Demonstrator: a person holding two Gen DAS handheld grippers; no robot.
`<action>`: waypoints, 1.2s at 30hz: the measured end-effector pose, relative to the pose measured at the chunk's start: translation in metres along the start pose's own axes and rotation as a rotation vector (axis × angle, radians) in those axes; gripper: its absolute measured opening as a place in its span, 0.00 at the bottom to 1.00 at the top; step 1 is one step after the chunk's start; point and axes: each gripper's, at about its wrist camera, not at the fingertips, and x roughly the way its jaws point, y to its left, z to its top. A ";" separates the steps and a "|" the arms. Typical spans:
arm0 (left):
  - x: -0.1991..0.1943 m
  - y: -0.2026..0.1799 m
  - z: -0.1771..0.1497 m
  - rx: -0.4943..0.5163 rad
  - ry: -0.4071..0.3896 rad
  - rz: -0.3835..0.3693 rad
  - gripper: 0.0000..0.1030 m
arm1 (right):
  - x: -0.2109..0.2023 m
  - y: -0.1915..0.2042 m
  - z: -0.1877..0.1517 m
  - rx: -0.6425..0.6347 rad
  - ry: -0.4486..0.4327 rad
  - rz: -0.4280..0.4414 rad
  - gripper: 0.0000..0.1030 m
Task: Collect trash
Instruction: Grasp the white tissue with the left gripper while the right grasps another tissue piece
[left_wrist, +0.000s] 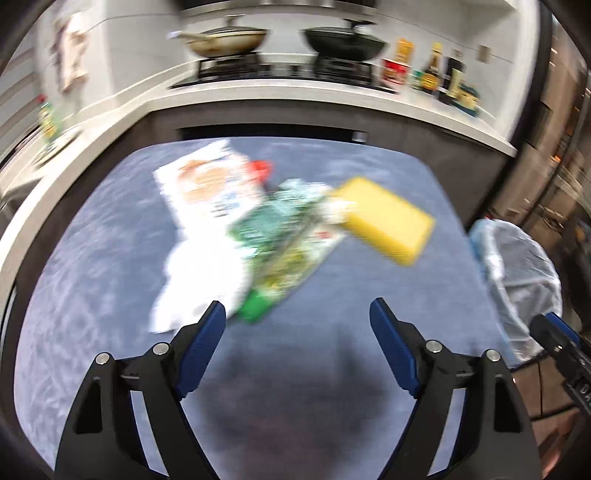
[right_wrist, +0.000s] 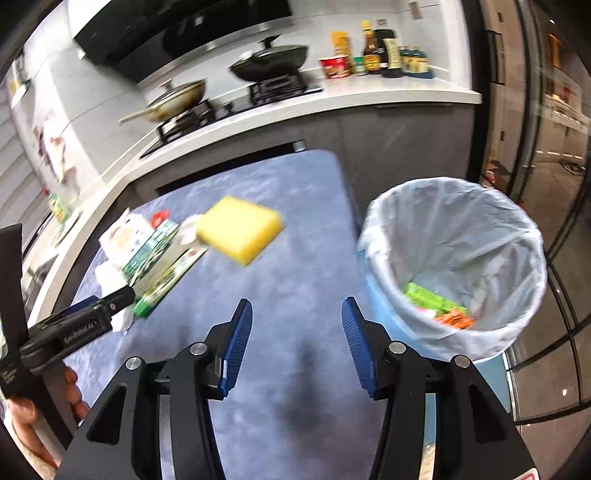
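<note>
- Left gripper: the blue fingers are spread wide and empty; nothing is touched, and the blue table lies beneath.
- Right gripper: the fingers are likewise held apart, with nothing between them.
- Trash pile: a white wrapper, a green packet and a printed carton are overlapped just beyond the left fingertips; a yellow sponge is seen touching the pile's far right edge.
- Bin: placed beside the table's right edge, lined with a clear bag, with green and orange wrappers inside.
- Counter: two pans and bottles are set farthest away.
</note>
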 end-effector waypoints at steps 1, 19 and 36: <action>0.001 0.012 -0.002 -0.017 0.007 0.018 0.75 | 0.003 0.008 -0.002 -0.011 0.008 0.008 0.48; 0.048 0.121 0.011 -0.172 0.068 -0.017 0.67 | 0.061 0.149 -0.016 -0.189 0.116 0.174 0.48; 0.021 0.135 0.010 -0.203 0.062 -0.252 0.05 | 0.089 0.186 -0.018 -0.233 0.169 0.240 0.44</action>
